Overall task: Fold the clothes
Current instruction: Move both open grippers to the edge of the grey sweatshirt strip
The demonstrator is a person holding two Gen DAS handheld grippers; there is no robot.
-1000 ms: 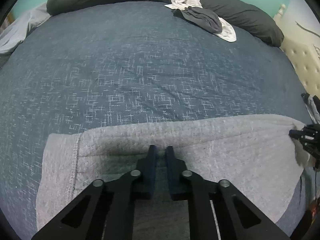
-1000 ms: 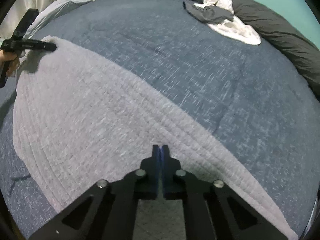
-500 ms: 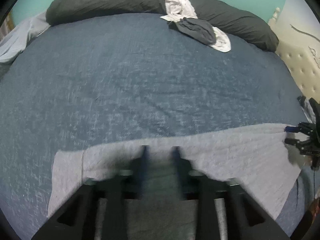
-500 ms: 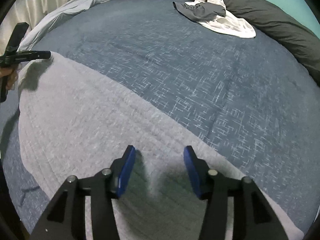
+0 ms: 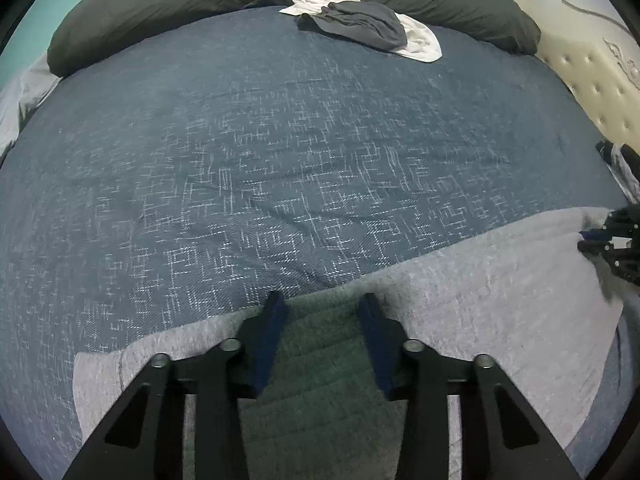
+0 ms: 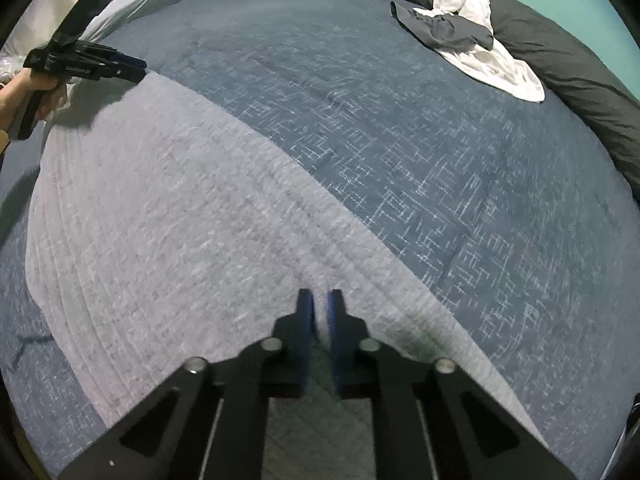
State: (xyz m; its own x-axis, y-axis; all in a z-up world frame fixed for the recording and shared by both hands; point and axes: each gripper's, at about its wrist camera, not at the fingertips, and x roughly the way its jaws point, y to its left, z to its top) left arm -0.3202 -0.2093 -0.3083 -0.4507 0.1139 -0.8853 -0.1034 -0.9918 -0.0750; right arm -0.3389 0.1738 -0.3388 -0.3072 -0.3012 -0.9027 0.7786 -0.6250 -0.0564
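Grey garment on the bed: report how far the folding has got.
Done: the grey garment lies spread flat on the blue bedspread. In hand: the right gripper has just closed, with a ridge of the grey cloth between its fingers; the left gripper, jaws apart and just closing, stands over the far edge. Left: no fold shows yet, and the white and dark clothes by the pillows lie untouched.

In the left wrist view, the spread garment (image 5: pixel 460 300) lies across the lower frame on the bedspread (image 5: pixel 280 140). A pile of 2 clothes (image 5: pixel 360 24) sits at upper centre, partly on the long pillow (image 5: pixel 168 4) along the top edge; a headboard (image 5: pixel 592 80) stands upper right.
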